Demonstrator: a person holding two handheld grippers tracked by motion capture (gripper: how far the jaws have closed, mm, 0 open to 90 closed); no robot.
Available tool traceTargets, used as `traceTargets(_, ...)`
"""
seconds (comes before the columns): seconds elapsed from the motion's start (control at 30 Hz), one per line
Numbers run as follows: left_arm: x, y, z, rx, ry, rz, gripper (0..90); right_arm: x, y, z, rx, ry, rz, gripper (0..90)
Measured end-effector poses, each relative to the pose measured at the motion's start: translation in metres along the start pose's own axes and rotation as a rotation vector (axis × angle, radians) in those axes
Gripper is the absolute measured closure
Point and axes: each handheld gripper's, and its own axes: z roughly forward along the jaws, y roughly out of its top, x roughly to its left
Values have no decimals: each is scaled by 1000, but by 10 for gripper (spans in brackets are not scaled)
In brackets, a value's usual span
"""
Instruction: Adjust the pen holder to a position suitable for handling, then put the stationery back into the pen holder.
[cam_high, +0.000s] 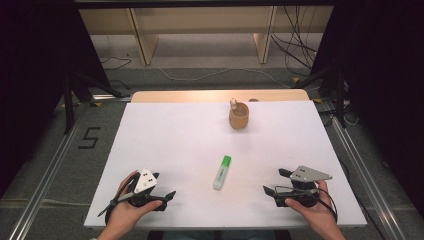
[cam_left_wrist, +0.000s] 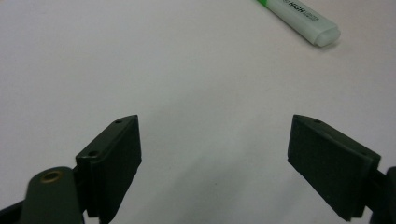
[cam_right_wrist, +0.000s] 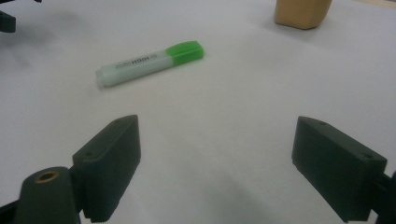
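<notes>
Left tool: resting low at the near left corner of the counter, held in a hand, jaws spread wide with bare white surface between them in the left gripper view. Nothing gripped.

Highlighter: lying flat near the middle of the counter, between the two tools and well apart from both. Green cap pointing away toward the far edge, pale translucent body toward the person. Body end visible at the upper right of the left gripper view; whole length seen in the right gripper view, ahead and to the left of the jaws.

Handling, judged: light, stiff plastic, smooth and likely a little slippery under hard pads; flattish body, so unlikely to roll far. Not fragile. Best hold across the short width at mid-body, just below the cap, jaws lowered either side with pads square to the long flanks. Grip on the cap alone risks pulling it off.

Wooden cup: upright toward the far edge, right of centre, well beyond the highlighter. One small pale rounded item showing at its rim; nature not discernible. Base of the cup seen in the right gripper view.

Right tool: resting at the near right corner, held in a hand, jaws fully apart, empty.
</notes>
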Motion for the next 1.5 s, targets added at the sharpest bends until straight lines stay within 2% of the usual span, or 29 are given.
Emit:
traceTargets(0.17,-1,-2,0,16,2,23,178,0,2,2,-1,0,3,163)
traceTargets(0.63,-5,-2,3,23,-1,31,184,2,7,4,-4,6,7,170)
traceTargets(0.67,-5,-2,3,23,-1,31,185,3,10,5,-3,8,0,184)
traceTargets(0.73,-7,-1,4,28,-9,39,185,8,15,8,5,9,-18,277)
traceTargets(0.77,-7,-1,5,28,-12,45,185,8,15,8,5,9,-18,277)
traceTargets(0.8,-8,-1,6,29,-15,45,187,14,21,14,4,28,-43,368)
traceTargets(0.87,-10,0,8,40,-21,56,190,21,28,24,23,36,-74,486)
traceTargets(0.9,-10,0,8,40,-21,56,193,21,28,24,23,36,-74,486)
traceTargets(0.93,-11,1,8,34,-21,51,194,28,36,36,44,89,-90,632)
traceTargets(1.0,-12,1,7,39,-18,54,197,36,45,49,73,115,-107,759)
traceTargets(1.1,-12,2,7,37,-16,53,199,48,57,71,122,140,-130,873)
traceTargets(1.13,-12,2,7,35,-16,54,199,52,61,78,134,151,-138,900)
traceTargets(1.2,-12,2,7,33,-17,54,200,60,67,90,163,152,-163,900)
traceTargets(1.33,-11,1,7,31,-22,49,201,75,75,113,222,177,-183,900)
traceTargets(1.47,-10,2,8,28,-26,40,206,85,77,133,252,187,-200,900)
traceTargets(1.5,-10,2,9,28,-27,39,206,85,77,133,252,187,-200,900)
